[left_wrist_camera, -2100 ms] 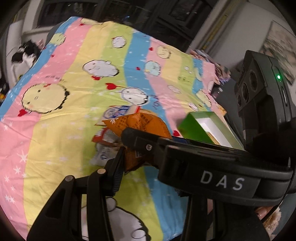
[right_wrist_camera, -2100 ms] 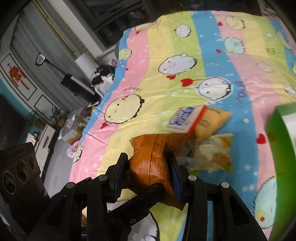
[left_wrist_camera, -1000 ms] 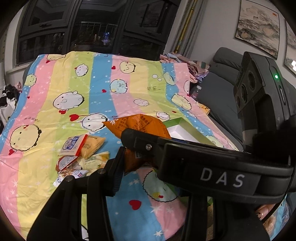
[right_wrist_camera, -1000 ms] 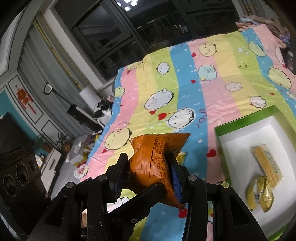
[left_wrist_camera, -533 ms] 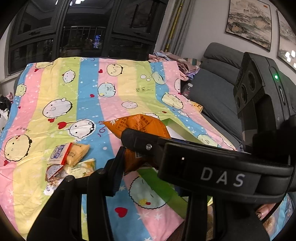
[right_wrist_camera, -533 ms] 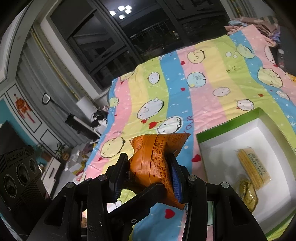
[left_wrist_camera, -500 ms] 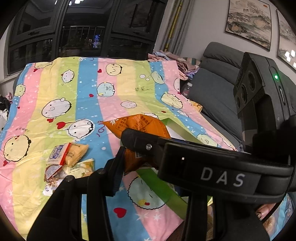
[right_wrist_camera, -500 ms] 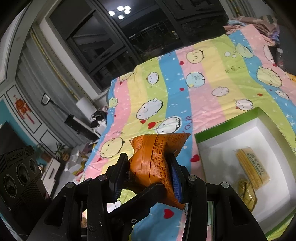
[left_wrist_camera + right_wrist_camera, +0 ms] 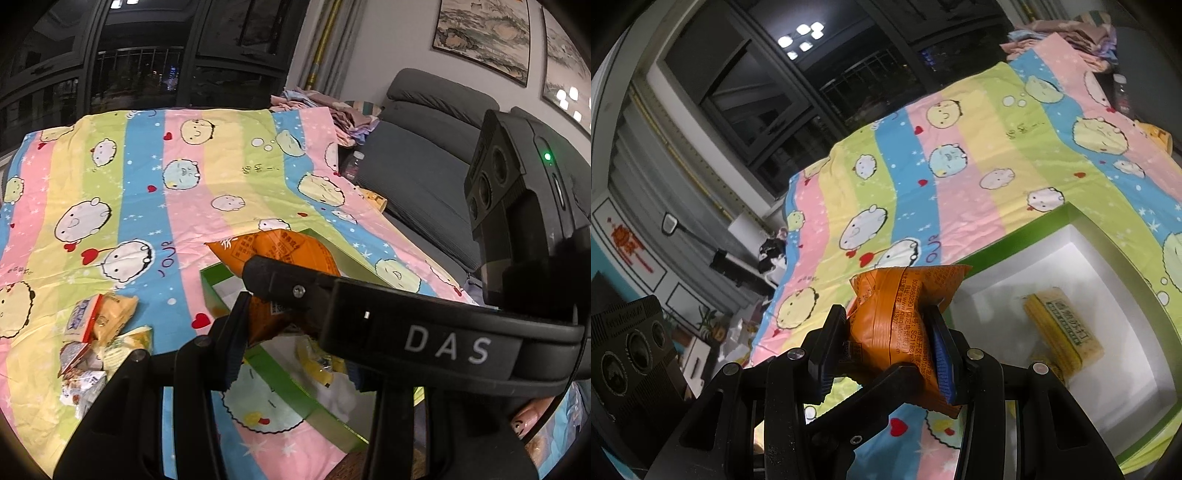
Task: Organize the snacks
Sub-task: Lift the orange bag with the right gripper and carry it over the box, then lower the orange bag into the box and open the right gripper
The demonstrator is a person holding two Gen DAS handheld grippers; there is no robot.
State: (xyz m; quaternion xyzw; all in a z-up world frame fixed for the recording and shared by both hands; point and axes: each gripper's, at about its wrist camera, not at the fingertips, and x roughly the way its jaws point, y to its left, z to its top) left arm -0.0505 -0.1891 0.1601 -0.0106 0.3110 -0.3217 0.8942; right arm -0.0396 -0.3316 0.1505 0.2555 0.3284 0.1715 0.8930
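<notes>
Right tool [image 9: 886, 347] is clenched on an orange snack packet [image 9: 905, 314], gripped across its middle and held above the near-left corner of the green box [image 9: 1015, 236]. In the left wrist view the left tool's [image 9: 288, 325] pads appear to flank the same packet; whether they press it cannot be told. The packet looks light, soft, crinkly and probably slippery; its contents may crush, so the sealed ends or a gentle mid-body hold suit best. Loose snacks [image 9: 96, 332] lie on the bed sheet [image 9: 147, 166].
</notes>
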